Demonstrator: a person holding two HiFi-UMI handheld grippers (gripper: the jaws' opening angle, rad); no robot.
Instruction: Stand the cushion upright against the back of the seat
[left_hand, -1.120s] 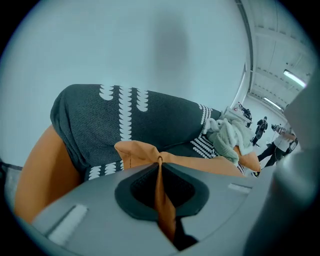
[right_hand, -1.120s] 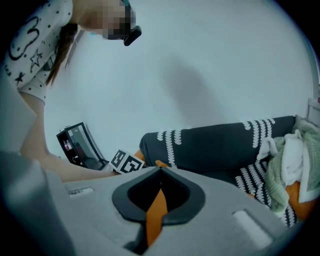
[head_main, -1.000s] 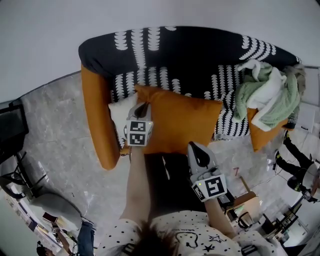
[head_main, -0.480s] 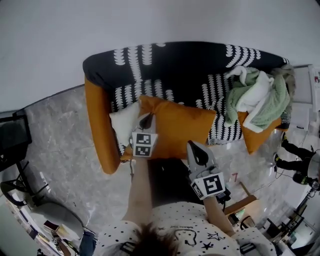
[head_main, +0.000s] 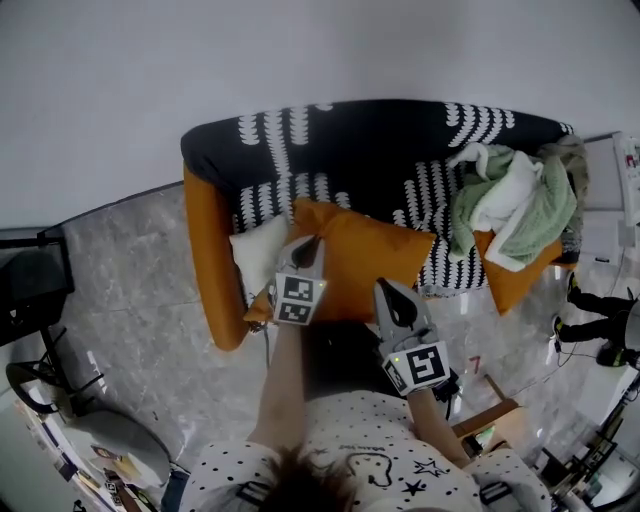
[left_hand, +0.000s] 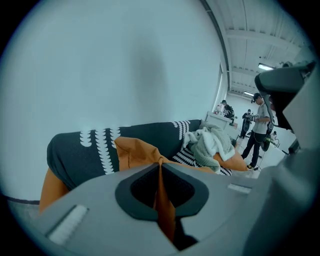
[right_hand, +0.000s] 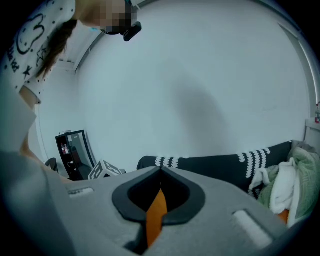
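Note:
An orange cushion (head_main: 362, 262) lies tilted on the seat of a sofa whose black backrest (head_main: 370, 150) carries a white pattern. Both grippers hold the cushion's near edge. My left gripper (head_main: 306, 247) is shut on the left corner, and a fold of orange fabric (left_hand: 163, 205) shows between its jaws. The cushion (left_hand: 134, 152) rises ahead of it against the backrest (left_hand: 80, 150). My right gripper (head_main: 389, 293) is shut on the right part of that edge, and an orange strip (right_hand: 156, 214) is pinched between its jaws.
A white cushion (head_main: 258, 255) sits by the left orange armrest (head_main: 208, 260). Green and white blankets (head_main: 510, 205) are heaped on the sofa's right end. A white wall stands behind it. A black cabinet (right_hand: 75, 152) stands to the left, and people (left_hand: 260, 130) stand far right.
Both grippers have risen with the cushion's near edge in their jaws, the left more than the right. The cushion tilts up toward the backrest.

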